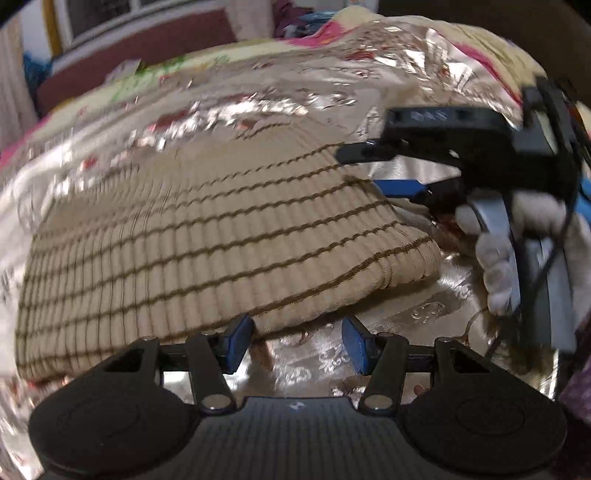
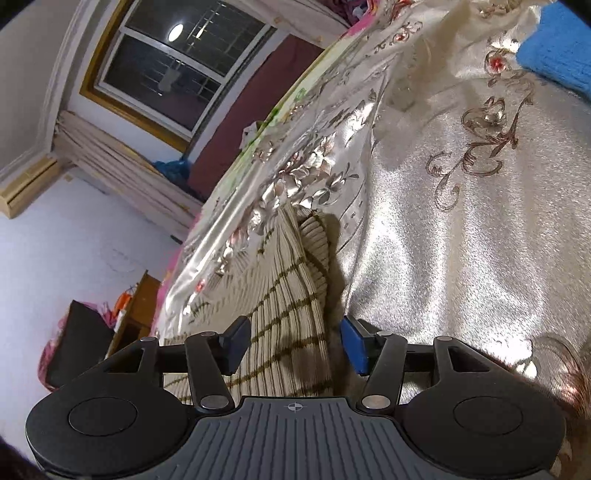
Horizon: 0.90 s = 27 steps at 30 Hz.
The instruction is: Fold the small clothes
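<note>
A beige ribbed knit garment with thin brown stripes (image 1: 207, 236) lies folded on a shiny silver floral bedspread (image 1: 236, 96). My left gripper (image 1: 297, 345) is open, its blue pads (image 1: 236, 341) just in front of the garment's near edge, not holding it. My right gripper shows in the left wrist view (image 1: 388, 173) at the garment's right edge, held by a white-gloved hand (image 1: 498, 258). In the right wrist view the right gripper (image 2: 295, 343) is open, and the garment (image 2: 284, 314) lies between and beyond its pads.
A blue cloth (image 2: 557, 59) lies at the far right of the bed. A pile of clothes (image 1: 295, 18) sits at the bed's far end. A window (image 2: 177, 66), a curtain and a wooden cabinet (image 2: 140, 306) stand beside the bed.
</note>
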Available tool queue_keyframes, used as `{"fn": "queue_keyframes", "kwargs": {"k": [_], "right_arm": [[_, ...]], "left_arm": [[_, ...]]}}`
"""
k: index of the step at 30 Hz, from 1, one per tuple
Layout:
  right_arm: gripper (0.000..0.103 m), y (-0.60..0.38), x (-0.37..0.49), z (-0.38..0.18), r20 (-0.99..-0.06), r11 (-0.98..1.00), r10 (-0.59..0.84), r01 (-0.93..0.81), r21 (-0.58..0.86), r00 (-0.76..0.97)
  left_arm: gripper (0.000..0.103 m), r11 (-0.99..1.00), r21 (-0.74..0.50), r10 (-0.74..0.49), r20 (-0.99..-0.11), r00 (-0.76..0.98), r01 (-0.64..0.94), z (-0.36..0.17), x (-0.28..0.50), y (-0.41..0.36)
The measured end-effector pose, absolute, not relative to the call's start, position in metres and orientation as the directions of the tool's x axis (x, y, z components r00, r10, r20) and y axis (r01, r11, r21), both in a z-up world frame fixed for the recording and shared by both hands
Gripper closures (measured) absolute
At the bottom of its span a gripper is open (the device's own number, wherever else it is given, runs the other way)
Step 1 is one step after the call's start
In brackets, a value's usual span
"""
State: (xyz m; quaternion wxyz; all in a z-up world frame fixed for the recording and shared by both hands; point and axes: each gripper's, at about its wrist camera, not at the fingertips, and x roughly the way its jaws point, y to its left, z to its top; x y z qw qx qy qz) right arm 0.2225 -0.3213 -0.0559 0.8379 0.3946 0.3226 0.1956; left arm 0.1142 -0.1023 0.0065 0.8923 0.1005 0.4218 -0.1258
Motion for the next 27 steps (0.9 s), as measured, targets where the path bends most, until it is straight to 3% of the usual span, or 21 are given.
{"fn": "queue_keyframes", "kwargs": {"k": [6,19,27], "right_arm": [[0.049,-0.322,0.234,-0.058,-0.364,0.598,0.602,-0.099,0.795,0.711],[0.047,-0.32,0.259,-0.063,-0.337,0.564,0.623,-0.107,0.819,0.706],[0.047,-0.314,0.279,-0.066,-0.334,0.566,0.654,-0.145,0.812,0.679]], "left_arm": [[0.045,0.882,0.252,-0.096,-0.732,0.675,0.398,-0.003,0.11,-0.136],[0.044,0.893,0.233,-0.103,-0.727,0.679,0.385,-0.006,0.12,-0.147],[0.044,0.839,0.349,-0.077,-0.684,0.726,0.418,-0.013,0.109,-0.165]]}}
